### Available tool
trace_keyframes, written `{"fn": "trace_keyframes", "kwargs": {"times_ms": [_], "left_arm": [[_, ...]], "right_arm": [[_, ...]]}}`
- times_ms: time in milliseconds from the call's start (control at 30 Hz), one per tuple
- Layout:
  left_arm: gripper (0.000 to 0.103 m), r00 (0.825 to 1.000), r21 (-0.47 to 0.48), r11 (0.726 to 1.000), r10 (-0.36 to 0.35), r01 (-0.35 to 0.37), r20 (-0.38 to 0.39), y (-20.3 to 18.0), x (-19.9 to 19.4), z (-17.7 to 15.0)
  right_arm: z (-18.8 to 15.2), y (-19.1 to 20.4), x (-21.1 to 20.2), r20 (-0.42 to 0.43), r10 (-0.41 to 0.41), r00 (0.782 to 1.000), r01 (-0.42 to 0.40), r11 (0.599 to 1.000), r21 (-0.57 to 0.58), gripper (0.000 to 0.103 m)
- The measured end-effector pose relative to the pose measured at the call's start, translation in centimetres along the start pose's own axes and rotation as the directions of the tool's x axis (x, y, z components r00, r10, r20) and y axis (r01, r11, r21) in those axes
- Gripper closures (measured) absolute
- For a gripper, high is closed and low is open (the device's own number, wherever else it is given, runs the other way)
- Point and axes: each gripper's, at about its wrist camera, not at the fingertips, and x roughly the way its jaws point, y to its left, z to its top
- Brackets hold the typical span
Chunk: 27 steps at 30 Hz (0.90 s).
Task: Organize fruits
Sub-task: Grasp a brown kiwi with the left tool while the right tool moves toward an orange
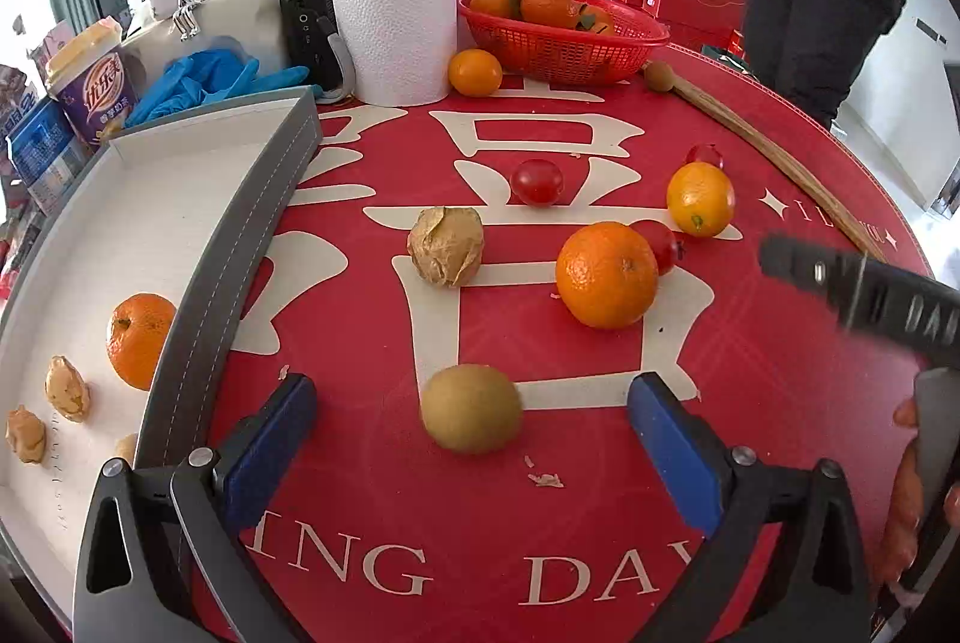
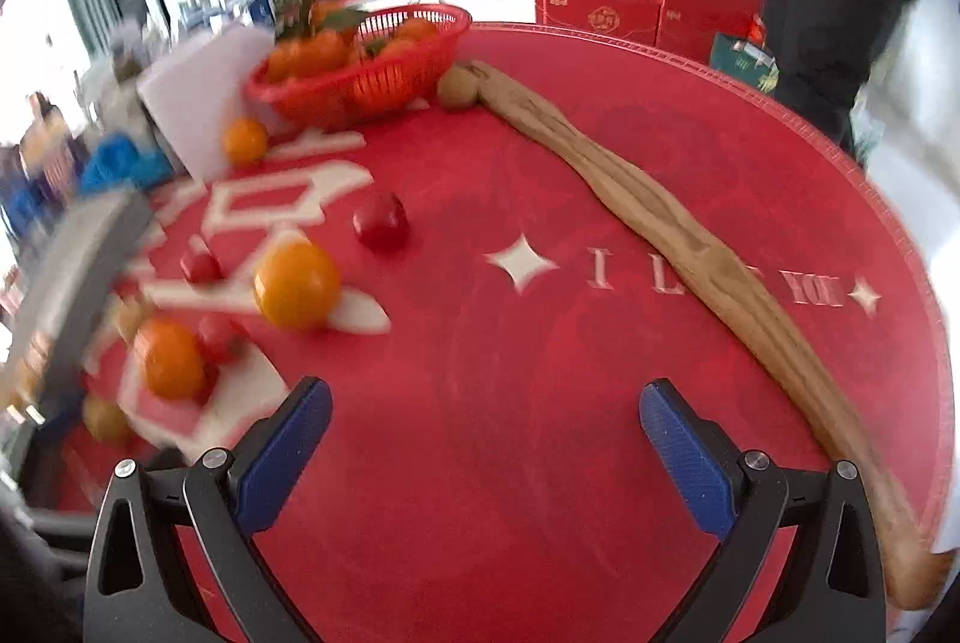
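The left gripper (image 1: 472, 439) stands with its blue pads wide apart over the red tablecloth (image 1: 750, 403), and a brown-green kiwi (image 1: 471, 408) lies on the cloth between the fingers, touching neither pad.

Taking that kiwi as the landmark: beyond it sits a papery, husk-wrapped fruit (image 1: 445, 246), and beyond it to the right a large orange (image 1: 606, 275) with a small red tomato (image 1: 660, 247) touching its far side. Farther off lie another tomato (image 1: 537, 182) and a yellower orange (image 1: 700, 199). To the kiwi's left is the grey-walled white tray (image 1: 240, 235), holding one orange (image 1: 139, 340) and some small tan pieces (too small to identify). Far behind the kiwi, a red basket (image 1: 564, 43) holds leafy oranges.

The right gripper (image 2: 486, 439) is also spread open, with nothing but bare cloth between its pads; a long wooden stick (image 2: 678, 229) curves past on its right.
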Motion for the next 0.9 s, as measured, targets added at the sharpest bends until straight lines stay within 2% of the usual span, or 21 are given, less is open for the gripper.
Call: {"fn": "trace_keyframes", "kwargs": {"times_ms": [100,267,367,467,533,600,633,667,767,900], "left_arm": [[0.000,1.000,0.000,1.000,0.000,0.000,0.000,0.0,0.0,0.0],[0.000,1.000,0.000,1.000,0.000,0.000,0.000,0.0,0.0,0.0],[0.000,1.000,0.000,1.000,0.000,0.000,0.000,0.0,0.0,0.0],[0.000,1.000,0.000,1.000,0.000,0.000,0.000,0.0,-0.1,0.0],[0.000,1.000,0.000,1.000,0.000,0.000,0.000,0.0,-0.1,0.0],[0.000,1.000,0.000,1.000,0.000,0.000,0.000,0.0,-0.1,0.0],[0.000,1.000,0.000,1.000,0.000,0.000,0.000,0.0,-0.1,0.0],[0.000,1.000,0.000,1.000,0.000,0.000,0.000,0.0,-0.1,0.0],[0.000,1.000,0.000,1.000,0.000,0.000,0.000,0.0,-0.1,0.0],[0.000,1.000,0.000,1.000,0.000,0.000,0.000,0.0,-0.1,0.0]], "right_arm": [[1.0,0.2,0.3,-0.001,0.085,0.996,-0.085,0.995,0.044,0.000],[2.4,1.8,0.9,0.006,0.133,0.991,-0.133,0.990,0.054,0.000],[3.1,3.0,1.4,0.004,0.135,0.991,-0.135,0.990,0.040,0.000],[3.3,4.1,2.3,-0.014,0.127,0.992,-0.127,0.992,0.025,0.015],[3.4,4.5,2.4,-0.013,0.101,0.995,-0.101,0.995,0.006,0.015],[3.4,4.8,2.6,-0.015,0.094,0.996,-0.094,0.996,-0.001,0.028],[3.3,4.8,2.6,-0.013,0.085,0.996,-0.085,0.996,-0.009,0.030],[3.3,4.9,2.5,-0.013,0.078,0.997,-0.078,0.997,-0.017,0.030],[3.0,4.3,2.1,-0.009,0.128,0.992,-0.128,0.992,-0.001,0.030],[2.2,4.9,-0.4,0.063,0.125,0.990,-0.121,0.991,-0.063,0.030]]}}
